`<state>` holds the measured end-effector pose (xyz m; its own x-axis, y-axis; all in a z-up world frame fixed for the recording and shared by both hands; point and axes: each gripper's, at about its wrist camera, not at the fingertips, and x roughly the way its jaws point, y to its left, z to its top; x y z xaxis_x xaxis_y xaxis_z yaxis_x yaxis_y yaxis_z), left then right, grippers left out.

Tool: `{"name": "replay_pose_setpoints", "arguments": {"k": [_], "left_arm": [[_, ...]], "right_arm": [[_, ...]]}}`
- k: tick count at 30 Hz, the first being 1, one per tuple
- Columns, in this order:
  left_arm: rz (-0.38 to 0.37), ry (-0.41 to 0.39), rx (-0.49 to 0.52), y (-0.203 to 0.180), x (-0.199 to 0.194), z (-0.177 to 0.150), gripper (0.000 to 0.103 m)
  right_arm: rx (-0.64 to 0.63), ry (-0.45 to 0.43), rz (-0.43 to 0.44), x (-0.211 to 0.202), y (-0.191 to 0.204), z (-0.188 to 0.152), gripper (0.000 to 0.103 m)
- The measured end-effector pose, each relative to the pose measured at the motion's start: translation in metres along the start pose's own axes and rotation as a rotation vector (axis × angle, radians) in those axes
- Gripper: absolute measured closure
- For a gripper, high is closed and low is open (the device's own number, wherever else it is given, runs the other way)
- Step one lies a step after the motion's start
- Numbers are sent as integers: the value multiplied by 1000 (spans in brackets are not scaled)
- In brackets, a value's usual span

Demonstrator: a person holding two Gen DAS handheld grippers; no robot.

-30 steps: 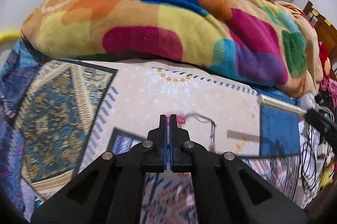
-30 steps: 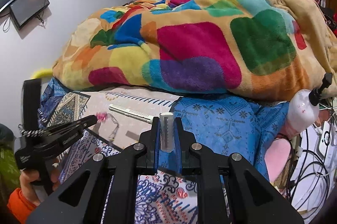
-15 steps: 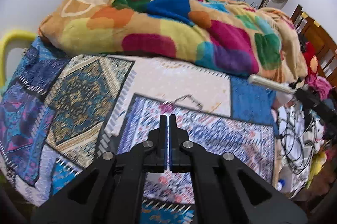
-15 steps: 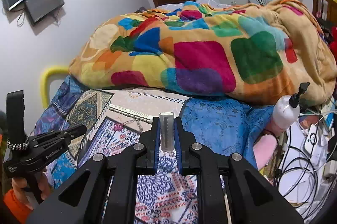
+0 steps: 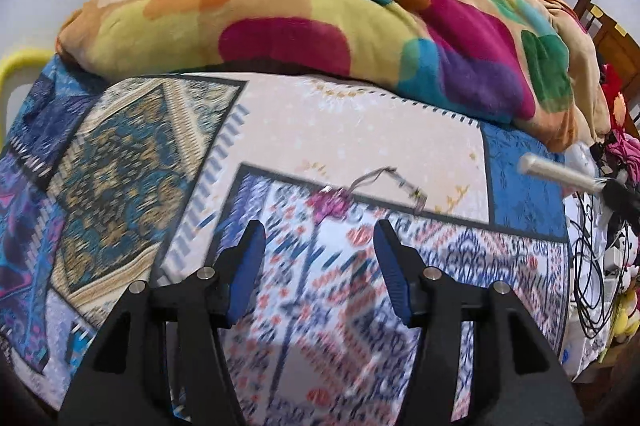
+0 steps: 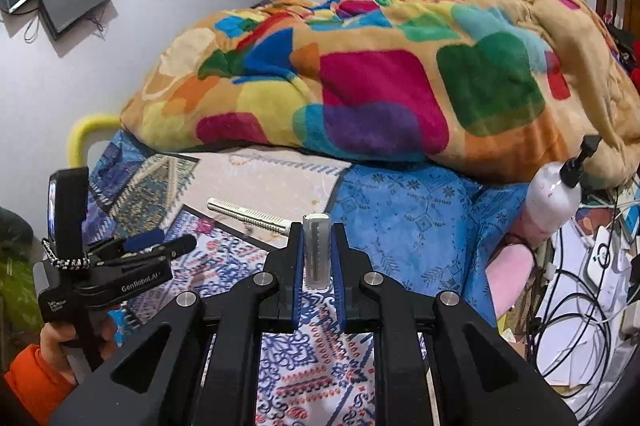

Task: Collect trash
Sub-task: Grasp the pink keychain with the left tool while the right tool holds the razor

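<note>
"GenRobot.AI" is printed in white on the left gripper, held low at the bed's edge by a hand in an orange sleeve. Its jaws stand wide apart above the patterned bedsheet, w/ the pink trash scrap and its thin wire just ahead. The right gripper clamps a slim pale comb-like stick, upright betw. blue pads.
</note>
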<state>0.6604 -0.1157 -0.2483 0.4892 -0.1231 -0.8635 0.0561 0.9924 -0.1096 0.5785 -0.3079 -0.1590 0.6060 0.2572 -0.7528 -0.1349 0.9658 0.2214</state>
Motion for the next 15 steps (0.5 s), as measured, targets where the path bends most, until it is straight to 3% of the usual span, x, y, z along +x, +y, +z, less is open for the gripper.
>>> {"name": "replay_pose_setpoints", "arguments": {"k": [6, 7, 8, 10, 15], "left_arm": [[43, -8, 41, -10, 23, 5, 52], [47, -19, 49, -12, 24, 5, 55], [45, -28, 59, -13, 23, 4, 68], [62, -43, 80, -16, 24, 3, 77], [53, -53, 60, -15, 22, 2, 78]], "right_arm": [[23, 15, -7, 20, -9, -2, 91], [30, 16, -3, 22, -11, -2, 91], [32, 18, 2, 24, -10, -2, 91], [35, 21, 11, 27, -11, -2, 91], [37, 15, 2, 29, -10, -4, 91]]}}
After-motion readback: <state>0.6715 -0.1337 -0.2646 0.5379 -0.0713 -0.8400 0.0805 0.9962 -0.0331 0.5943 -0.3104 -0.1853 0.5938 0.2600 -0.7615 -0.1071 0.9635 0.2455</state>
